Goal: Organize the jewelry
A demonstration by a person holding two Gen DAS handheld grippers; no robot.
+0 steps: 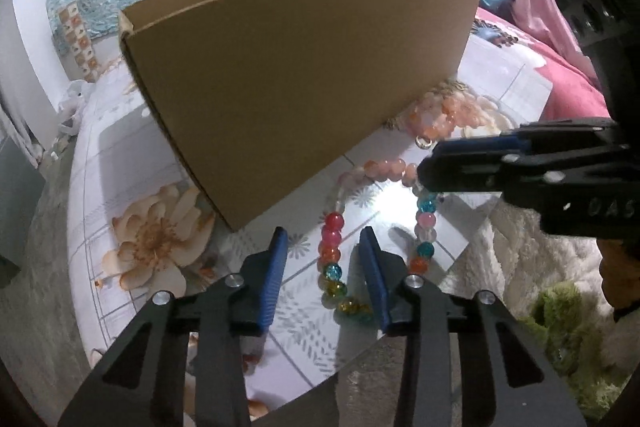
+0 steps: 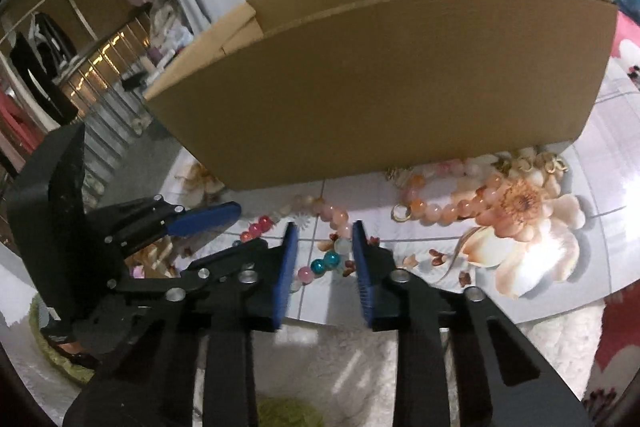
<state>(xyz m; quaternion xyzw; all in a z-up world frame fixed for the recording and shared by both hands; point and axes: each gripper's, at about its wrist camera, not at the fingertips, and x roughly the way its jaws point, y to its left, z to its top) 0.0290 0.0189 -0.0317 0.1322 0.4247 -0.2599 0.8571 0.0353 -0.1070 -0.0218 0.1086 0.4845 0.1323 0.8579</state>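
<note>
Glass-like beads in pink, orange, teal and yellow form a bead strand [image 1: 334, 259] lying in a loop on the glossy floral tabletop [image 1: 132, 187], just in front of an open cardboard box [image 1: 296, 75]; a heap of peach and pale pink bead jewelry [image 2: 472, 195] with small gold rings lies against the foot of the box, on the right in both views; the left gripper [image 1: 324, 263] points down over the near end of the loop, one side of the strand running between its blue pads, which stand apart and do not press the beads; the right gripper [image 2: 325, 259] straddles the other side of the loop, a teal and a pink bead between its pads, gaps visible on both sides; a white fluffy cloth [image 1: 520, 251] borders the table at the near edge; bedding [image 1: 552, 39] in pink and blue lies beyond the box.
</note>
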